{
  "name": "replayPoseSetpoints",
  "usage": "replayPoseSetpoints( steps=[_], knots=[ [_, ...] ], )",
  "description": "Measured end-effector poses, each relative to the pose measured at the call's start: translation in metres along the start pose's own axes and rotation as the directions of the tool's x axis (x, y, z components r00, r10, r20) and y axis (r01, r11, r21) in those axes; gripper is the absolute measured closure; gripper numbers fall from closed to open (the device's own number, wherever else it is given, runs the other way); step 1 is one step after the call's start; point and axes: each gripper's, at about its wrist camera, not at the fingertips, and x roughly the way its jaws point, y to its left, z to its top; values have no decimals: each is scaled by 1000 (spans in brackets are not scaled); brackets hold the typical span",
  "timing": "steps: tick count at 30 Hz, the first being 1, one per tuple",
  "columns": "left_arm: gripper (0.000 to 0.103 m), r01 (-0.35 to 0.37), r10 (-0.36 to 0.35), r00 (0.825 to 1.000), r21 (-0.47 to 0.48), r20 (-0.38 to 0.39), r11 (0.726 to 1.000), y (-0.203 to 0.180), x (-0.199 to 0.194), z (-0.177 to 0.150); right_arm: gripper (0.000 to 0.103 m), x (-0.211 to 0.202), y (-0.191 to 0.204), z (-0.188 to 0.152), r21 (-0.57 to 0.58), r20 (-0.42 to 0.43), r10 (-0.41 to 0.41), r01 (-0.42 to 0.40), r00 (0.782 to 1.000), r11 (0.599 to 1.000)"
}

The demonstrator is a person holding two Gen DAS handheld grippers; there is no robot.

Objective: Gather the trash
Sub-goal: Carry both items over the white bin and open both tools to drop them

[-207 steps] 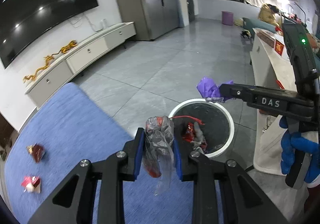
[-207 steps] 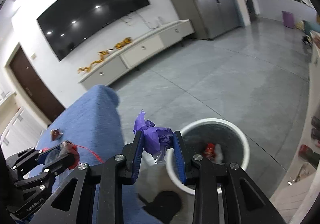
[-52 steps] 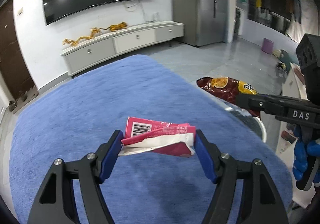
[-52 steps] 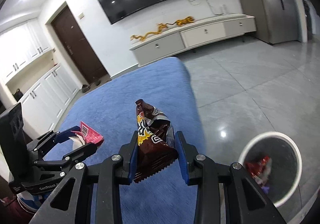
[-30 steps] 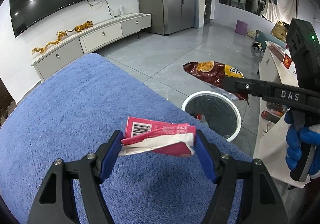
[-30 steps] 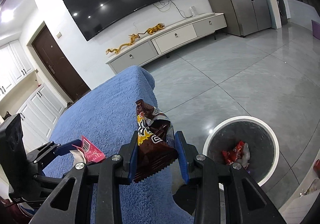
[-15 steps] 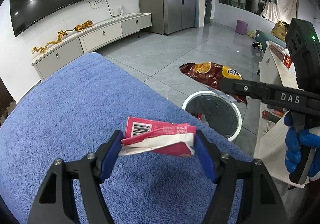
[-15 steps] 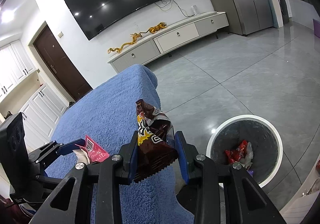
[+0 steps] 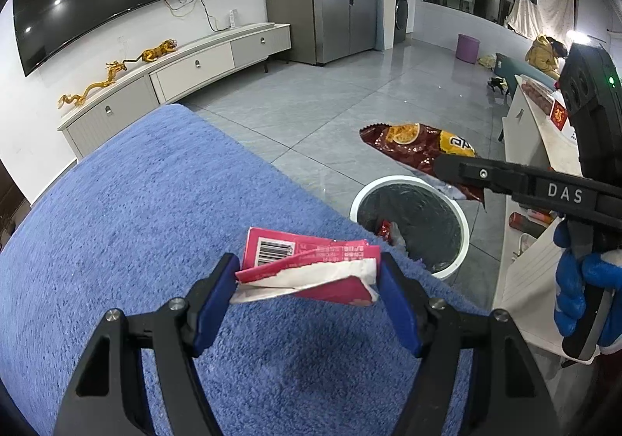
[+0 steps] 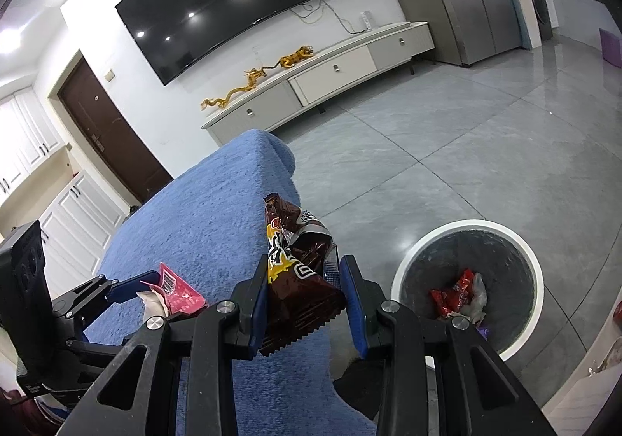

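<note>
My left gripper (image 9: 307, 280) is shut on a flattened pink carton (image 9: 307, 268) with a barcode, held above the blue cloth (image 9: 136, 222). It also shows in the right wrist view (image 10: 175, 288). My right gripper (image 10: 305, 292) is shut on a brown and yellow snack bag (image 10: 299, 268), which shows in the left wrist view (image 9: 420, 148) just beyond the rim of the white trash bin (image 9: 357, 202). The bin (image 10: 400, 280) stands on the floor beside the cloth and holds red and white wrappers (image 10: 458, 296).
A grey tiled floor (image 10: 466, 148) surrounds the bin. A white TV cabinet (image 10: 330, 74) with gold dragon figures stands under a wall-mounted television. A white counter (image 9: 525, 148) with small items runs along the right in the left wrist view.
The right gripper with the snack bag has shifted slightly toward the bin. The left gripper still holds the pink carton in the same place over the cloth.
</note>
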Motion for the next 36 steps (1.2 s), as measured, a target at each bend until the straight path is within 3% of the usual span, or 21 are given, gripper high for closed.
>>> replayPoseSetpoints(
  steps=[10, 19, 24, 26, 29, 36],
  knots=[
    [33, 55, -54, 998, 48, -13, 997, -34, 28, 38, 71, -6, -50, -3, 126, 3, -121, 119, 993, 985],
    [33, 199, -197, 977, 22, -82, 980, -76, 96, 109, 71, 19, -117, -4, 234, -84, -286, 298, 955, 926],
    [31, 243, -243, 960, -16, -140, 970, -92, 133, 123, 68, 39, -142, -6, 258, -130, -334, 357, 934, 898],
    [31, 269, -273, 949, -50, -158, 962, -95, 147, 127, 66, 47, -150, -9, 264, -151, -353, 382, 923, 886],
    [30, 285, -297, 940, -95, -166, 954, -99, 162, 128, 51, 55, -158, -12, 268, -166, -392, 424, 905, 865],
    [23, 279, -302, 942, -158, -147, 947, -92, 174, 127, 47, 45, -159, -17, 275, -162, -441, 469, 883, 839]
  ],
)
